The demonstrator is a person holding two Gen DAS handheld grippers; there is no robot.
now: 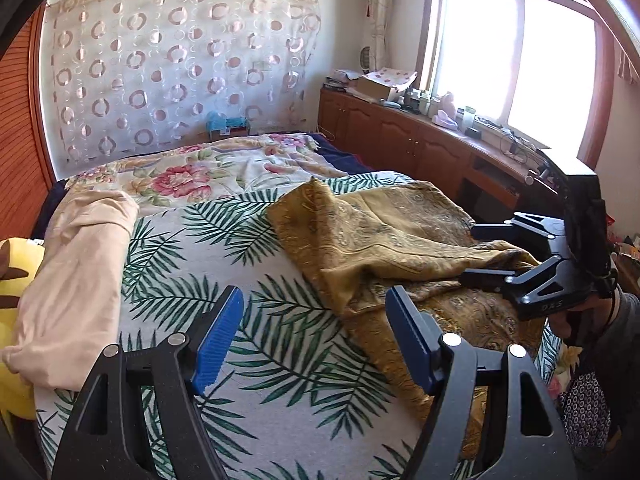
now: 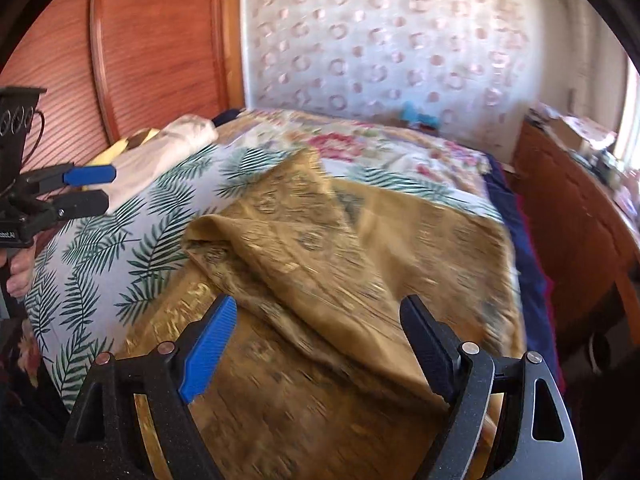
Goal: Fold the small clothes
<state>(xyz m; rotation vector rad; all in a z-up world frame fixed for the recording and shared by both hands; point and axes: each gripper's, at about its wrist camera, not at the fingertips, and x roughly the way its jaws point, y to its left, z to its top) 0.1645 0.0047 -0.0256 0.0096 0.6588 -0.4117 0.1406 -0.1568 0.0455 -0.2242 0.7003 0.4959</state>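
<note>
A golden patterned cloth (image 1: pixel 392 240) lies rumpled on the palm-leaf bedspread (image 1: pixel 224 248), with one corner folded over itself. My left gripper (image 1: pixel 315 294) is open above the bedspread, just left of the cloth's near edge, and nothing sits between its blue pads. The right gripper (image 1: pixel 468 253) comes in from the right, open, over the cloth's right side. In the right wrist view the cloth (image 2: pixel 320 220) fills the middle, blurred, below the open right gripper (image 2: pixel 320 302). The left gripper (image 2: pixel 110 186) shows at the far left, open, over the bedspread (image 2: pixel 120 240).
A peach garment (image 1: pixel 80 260) lies folded along the bed's left side beside a yellow plush toy (image 1: pixel 12 280). A floral quilt (image 1: pixel 224 168) covers the far end of the bed. Wooden cabinets (image 1: pixel 400 132) with clutter run under the window on the right. A wooden wardrobe (image 2: pixel 140 40) stands on the left.
</note>
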